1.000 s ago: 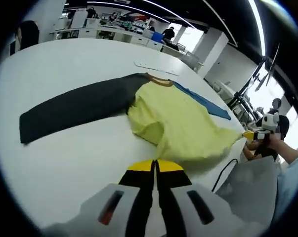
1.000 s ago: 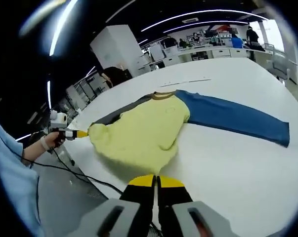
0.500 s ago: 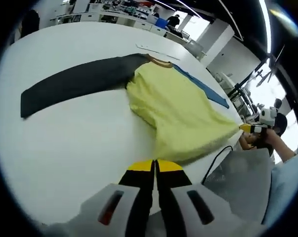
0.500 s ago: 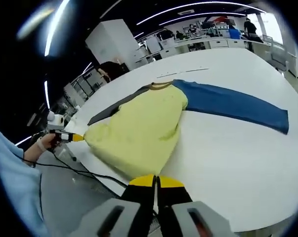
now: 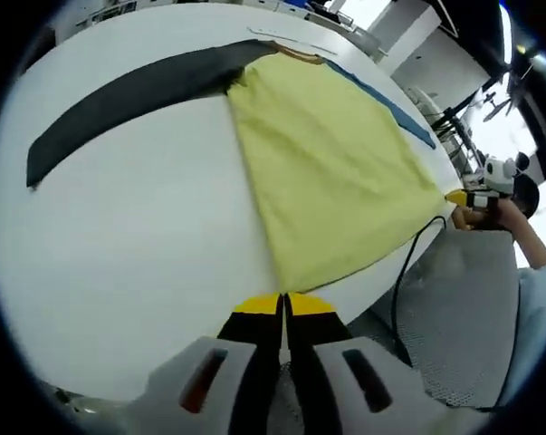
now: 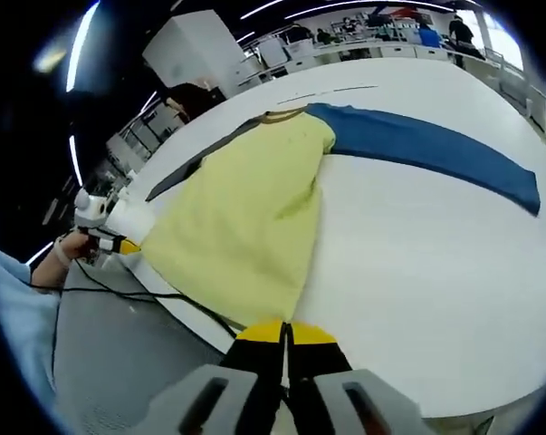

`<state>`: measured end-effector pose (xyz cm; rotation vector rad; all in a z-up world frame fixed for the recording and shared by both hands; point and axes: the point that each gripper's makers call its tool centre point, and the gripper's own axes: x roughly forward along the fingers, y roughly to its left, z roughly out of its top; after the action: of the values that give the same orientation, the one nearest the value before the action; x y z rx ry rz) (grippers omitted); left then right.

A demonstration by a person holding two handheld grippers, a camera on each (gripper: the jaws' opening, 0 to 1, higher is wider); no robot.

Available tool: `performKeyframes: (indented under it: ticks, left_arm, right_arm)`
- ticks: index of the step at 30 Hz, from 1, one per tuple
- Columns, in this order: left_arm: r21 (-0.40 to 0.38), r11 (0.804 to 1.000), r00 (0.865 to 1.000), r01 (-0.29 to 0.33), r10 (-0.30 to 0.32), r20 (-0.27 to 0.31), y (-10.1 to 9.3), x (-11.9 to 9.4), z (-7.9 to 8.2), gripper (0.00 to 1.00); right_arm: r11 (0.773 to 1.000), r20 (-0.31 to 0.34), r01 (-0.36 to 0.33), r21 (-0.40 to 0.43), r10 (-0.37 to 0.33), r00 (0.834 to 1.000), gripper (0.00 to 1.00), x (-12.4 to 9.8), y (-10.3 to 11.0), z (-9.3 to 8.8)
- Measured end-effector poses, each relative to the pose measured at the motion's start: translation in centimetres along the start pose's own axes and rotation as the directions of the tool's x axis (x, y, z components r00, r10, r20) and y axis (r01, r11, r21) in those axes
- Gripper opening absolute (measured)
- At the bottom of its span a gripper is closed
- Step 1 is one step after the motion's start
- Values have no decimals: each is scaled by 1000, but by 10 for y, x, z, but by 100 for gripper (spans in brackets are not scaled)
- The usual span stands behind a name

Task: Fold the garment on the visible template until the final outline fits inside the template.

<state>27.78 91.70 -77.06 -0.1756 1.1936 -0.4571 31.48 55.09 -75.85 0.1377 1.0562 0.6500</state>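
Both grippers (image 5: 284, 304) (image 6: 286, 331) pinch the hem corners of the garment (image 5: 327, 172), jaws pressed together on the cloth — its yellow body lies stretched flat on the white table (image 5: 137, 236), sleeves spread. No fold yet made — all folding remains.

One garment (image 5: 327, 172) – two sleeves; two tongs; one table (image 5: 137, 227).

No text, label, brand or number can be read in either view. The garment (image 5: 331, 172) carries no legible print. The white table (image 5: 137, 227) bears no readable marking.
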Motion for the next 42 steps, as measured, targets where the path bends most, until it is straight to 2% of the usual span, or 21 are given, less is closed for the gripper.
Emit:
performKeyframes:
  ticks: [11,16,19,21,23,27,29,31,32,34,35,36,38,40,42]
  left_arm:
    - [0,1000,1000,5,-5,-3,1,0,-3,0]
    - [35,999,1000,15,-16,13,0,0,-2,0]
    - [41,999,998,35,-37,43,-1,-4,1,0]
    - [56,997,991,61,-67,113,-7,-9,12,10]
    - [67,994,985,81,-90,149,-12,-16,19,16]
    - [127,986,959,113,-141,245,-25,-29,37,24]
    - [175,974,939,145,-191,286,-37,-37,47,28]
    - [208,963,909,173,-238,342,-50,-47,58,34]
    - [246,952,885,182,-268,382,-58,-53,66,36]
    - [311,934,845,177,-306,438,-65,-62,76,49]
    - [340,921,815,189,-340,468,-72,-67,81,59]
    - [322,924,815,205,-343,466,-75,-67,80,73]
    - [326,923,817,204,-344,463,-76,-65,81,87]
    - [344,919,810,190,-345,474,-75,-66,82,94]
    - [328,928,813,176,-325,483,-71,-66,84,99]
  right_arm:
    - [1000,-26,18,-16,-18,999,0,5,-8,-7]
    - [999,-28,19,-29,-20,999,0,6,-9,-7]
    - [998,-28,23,-63,-25,999,0,4,-9,-8]
    - [997,-14,27,-79,-28,1000,8,1,-11,-7]
    - [998,9,20,-58,-19,1000,12,-4,-11,-4]
    - [999,61,29,-36,-26,998,18,-11,-14,3]
    - [998,75,42,-47,-38,996,26,-13,-17,5]
    - [996,94,50,-77,-43,995,32,-15,-18,8]
    - [994,109,52,-95,-42,993,37,-16,-18,10]
    - [992,145,48,-118,-30,989,46,-19,-15,16]
    - [990,175,46,-136,-22,984,53,-21,-14,21]
    - [990,187,48,-130,-23,982,59,-22,-15,23]
    - [990,209,56,-127,-28,977,71,-25,-17,26]
    - [988,236,67,-139,-32,971,77,-29,-18,32]
    - [988,268,69,-135,-31,963,88,-34,-19,38]
